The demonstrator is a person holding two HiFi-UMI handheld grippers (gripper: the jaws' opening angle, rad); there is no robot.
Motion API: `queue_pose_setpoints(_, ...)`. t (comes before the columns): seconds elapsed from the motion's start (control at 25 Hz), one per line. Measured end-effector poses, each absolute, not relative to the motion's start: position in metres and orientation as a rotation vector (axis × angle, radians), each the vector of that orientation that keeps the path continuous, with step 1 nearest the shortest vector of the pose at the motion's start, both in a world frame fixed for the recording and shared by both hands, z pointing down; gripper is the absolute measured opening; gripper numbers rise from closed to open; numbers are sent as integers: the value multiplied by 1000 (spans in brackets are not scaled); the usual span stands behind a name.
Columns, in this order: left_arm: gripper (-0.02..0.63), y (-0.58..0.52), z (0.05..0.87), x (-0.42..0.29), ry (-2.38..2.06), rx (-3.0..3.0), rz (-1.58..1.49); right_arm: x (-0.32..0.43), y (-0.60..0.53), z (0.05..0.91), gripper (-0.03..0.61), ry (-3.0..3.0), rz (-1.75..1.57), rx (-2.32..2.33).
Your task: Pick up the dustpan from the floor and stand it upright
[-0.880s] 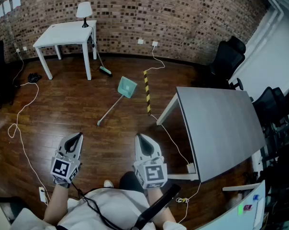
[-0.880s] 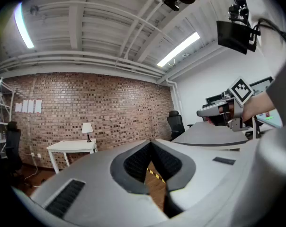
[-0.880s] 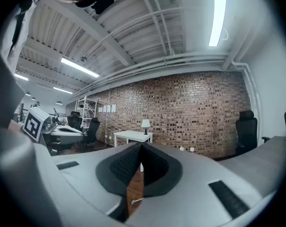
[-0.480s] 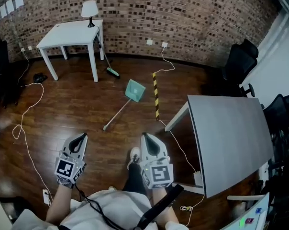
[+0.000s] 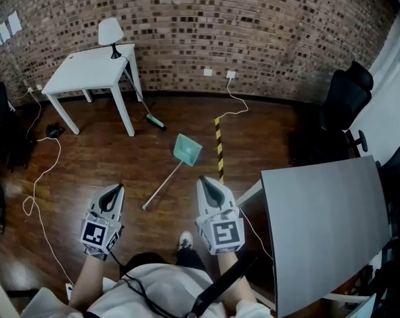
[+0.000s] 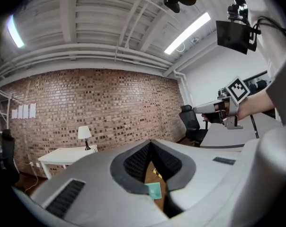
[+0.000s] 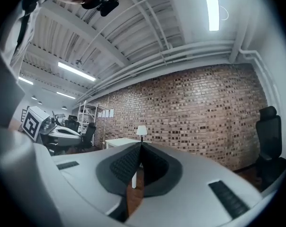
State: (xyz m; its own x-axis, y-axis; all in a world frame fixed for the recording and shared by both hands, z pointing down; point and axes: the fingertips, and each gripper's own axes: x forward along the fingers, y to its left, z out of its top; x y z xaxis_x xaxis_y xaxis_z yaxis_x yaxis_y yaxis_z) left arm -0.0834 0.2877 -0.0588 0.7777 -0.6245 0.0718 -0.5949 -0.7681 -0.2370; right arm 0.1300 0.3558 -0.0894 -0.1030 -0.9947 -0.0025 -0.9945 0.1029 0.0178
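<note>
Teal dustpan [image 5: 187, 149] lying flat on the wooden floor [image 5: 87, 158]. Left gripper [image 5: 112, 191] and right gripper [image 5: 206, 183] are short of the dustpan, touching neither pan nor handle; both pairs of jaws are closed and empty.

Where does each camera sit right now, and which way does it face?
Head view: on the person's head, steeply down at floor and dustpan; left gripper, right gripper, forearms show.
Left gripper view: on the left gripper, level along shut jaws toward the brick wall; right gripper shows.
Right gripper view: on the right gripper, level toward that wall; left gripper shows.
All share the lamp.
</note>
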Motion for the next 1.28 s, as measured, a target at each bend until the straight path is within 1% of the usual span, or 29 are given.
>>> queue_pose_setpoints(0.16,8,255,-71,-48,902,-2723,-244,158,316,-93,-3,-2360,-55,2118)
queue_pose_setpoints(0.28,8,228,-72,-42,917,-2726,-248,166,294,-87,-3,-2356,22,2103)
queue_pose_setpoints(0.4,8,206,-67,-45,922,-2727,-266,173,275,-87,-3,-2333,-35,2146)
queue_pose_setpoints(0.6,8,190,-65,-51,944,-2749,-273,171,262,-86,-5,-2351,-8,2144)
queue_pose_setpoints(0.72,6,181,-58,-61,931,-2745,-270,167,255,-93,15,-2472,59,2162)
queue_pose_setpoints(0.92,17,167,-34,-96,978,-2776,-287,166,232,-77,17,-2495,173,2161)
queue_pose_setpoints(1.0,35,159,-11,-111,987,-2786,-332,162,218,-57,21,-2487,203,2093)
queue_pose_setpoints(1.04,42,156,5,-120,991,-2806,-369,158,211,-43,39,-2489,232,2039)
queue_pose_setpoints(1.08,55,154,23,-128,999,-2834,-416,154,204,-26,75,-2492,272,1980)
queue_pose_setpoints(1.16,107,151,59,-139,1004,-2881,-532,148,189,10,143,-2488,359,1872)
queue_pose_setpoints(1.2,112,151,78,-141,990,-2893,-592,147,181,29,156,-2479,396,1829)
queue_pose_setpoints(1.24,145,151,99,-144,970,-2902,-647,148,173,48,156,-2469,435,1796)
queue_pose_setpoints(1.28,164,151,122,-148,957,-2914,-699,149,165,68,156,-2458,479,1774)
